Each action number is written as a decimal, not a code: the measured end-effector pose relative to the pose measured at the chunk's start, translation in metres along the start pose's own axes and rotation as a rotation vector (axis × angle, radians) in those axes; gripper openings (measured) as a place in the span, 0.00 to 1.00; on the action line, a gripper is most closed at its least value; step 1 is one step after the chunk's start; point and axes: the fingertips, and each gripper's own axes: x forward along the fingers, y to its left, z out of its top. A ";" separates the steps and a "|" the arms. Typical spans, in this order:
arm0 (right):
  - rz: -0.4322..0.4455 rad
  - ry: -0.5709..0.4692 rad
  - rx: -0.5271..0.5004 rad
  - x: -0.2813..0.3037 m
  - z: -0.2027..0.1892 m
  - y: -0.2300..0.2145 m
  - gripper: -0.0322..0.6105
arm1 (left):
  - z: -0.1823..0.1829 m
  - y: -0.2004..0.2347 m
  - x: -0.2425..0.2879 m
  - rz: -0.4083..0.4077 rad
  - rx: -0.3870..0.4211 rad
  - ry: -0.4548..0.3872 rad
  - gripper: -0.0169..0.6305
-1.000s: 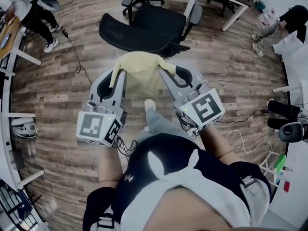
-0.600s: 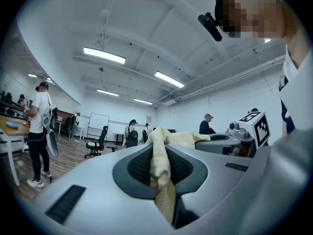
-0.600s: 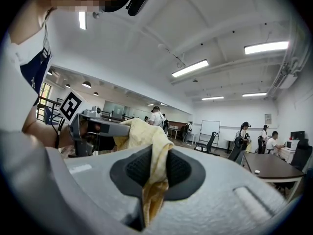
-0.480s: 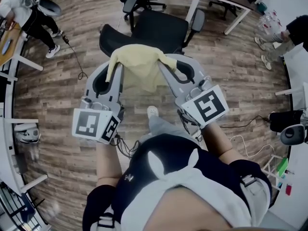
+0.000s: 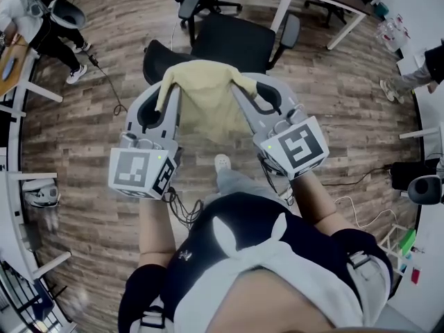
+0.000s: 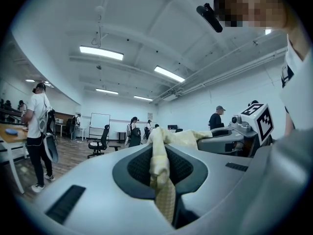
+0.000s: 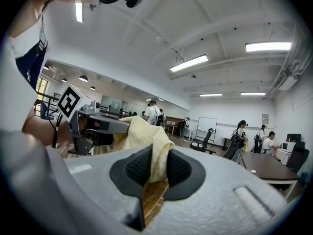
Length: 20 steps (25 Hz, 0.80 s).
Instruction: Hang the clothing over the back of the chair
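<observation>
Head view: a pale yellow cloth garment (image 5: 205, 99) hangs stretched between the left gripper (image 5: 167, 91) and the right gripper (image 5: 239, 89), near a black mesh office chair (image 5: 232, 44).
Left gripper view: the narrow jaws pinch one bunched edge of it.
Right gripper view: the jaws clamp the other edge.

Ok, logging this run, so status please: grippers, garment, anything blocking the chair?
Left gripper, right gripper both shut on yellow garment, stretched between them. Black chair just ahead. Nothing seen between.
</observation>
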 end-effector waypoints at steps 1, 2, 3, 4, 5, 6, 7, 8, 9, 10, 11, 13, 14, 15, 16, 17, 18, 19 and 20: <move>-0.002 0.006 -0.005 0.004 -0.002 -0.004 0.11 | -0.001 0.003 0.004 -0.002 -0.001 0.005 0.09; -0.005 0.015 -0.019 0.008 -0.004 -0.007 0.11 | -0.002 0.005 0.008 -0.005 0.000 0.011 0.09; -0.012 0.026 -0.046 0.011 -0.006 -0.010 0.11 | -0.004 0.007 0.013 -0.008 0.002 0.016 0.09; -0.021 0.036 -0.079 0.015 -0.008 -0.013 0.11 | -0.005 0.009 0.017 -0.009 0.005 0.022 0.09; -0.030 0.046 -0.110 0.018 -0.010 -0.015 0.11 | -0.007 0.011 0.021 -0.009 0.008 0.028 0.09; -0.037 0.058 -0.132 0.022 -0.012 -0.017 0.11 | -0.009 0.013 0.024 -0.008 0.012 0.035 0.09; -0.040 0.069 -0.143 0.025 -0.014 -0.018 0.11 | -0.011 0.015 0.028 -0.006 0.015 0.042 0.09; -0.041 0.078 -0.146 0.027 -0.017 -0.020 0.11 | -0.013 0.017 0.032 -0.004 0.018 0.049 0.09; -0.040 0.086 -0.144 0.030 -0.019 -0.023 0.11 | -0.014 0.018 0.035 -0.005 0.021 0.056 0.09; -0.040 0.096 -0.139 0.032 -0.022 -0.025 0.11 | -0.016 0.018 0.039 -0.007 0.024 0.062 0.09; -0.040 0.106 -0.134 0.033 -0.025 -0.028 0.11 | -0.018 0.018 0.042 -0.009 0.027 0.069 0.09; -0.037 0.127 -0.127 0.038 -0.030 -0.033 0.11 | -0.021 0.020 0.048 -0.014 0.028 0.084 0.09; -0.033 0.138 -0.124 0.040 -0.033 -0.035 0.11 | -0.023 0.021 0.052 -0.015 0.024 0.093 0.09; -0.027 0.149 -0.121 0.043 -0.035 -0.038 0.11 | -0.025 0.023 0.056 -0.015 0.018 0.104 0.09; -0.020 0.162 -0.117 0.047 -0.037 -0.040 0.11 | -0.027 0.026 0.059 -0.015 0.011 0.115 0.09; -0.012 0.176 -0.114 0.050 -0.040 -0.042 0.11 | -0.030 0.028 0.063 -0.015 0.003 0.126 0.09; -0.005 0.189 -0.112 0.053 -0.042 -0.043 0.12 | -0.032 0.031 0.066 -0.015 -0.002 0.136 0.09; 0.002 0.203 -0.112 0.056 -0.045 -0.045 0.12 | -0.035 0.032 0.069 -0.016 -0.004 0.146 0.09; 0.008 0.216 -0.113 0.058 -0.048 -0.046 0.12 | -0.038 0.034 0.072 -0.018 -0.001 0.157 0.09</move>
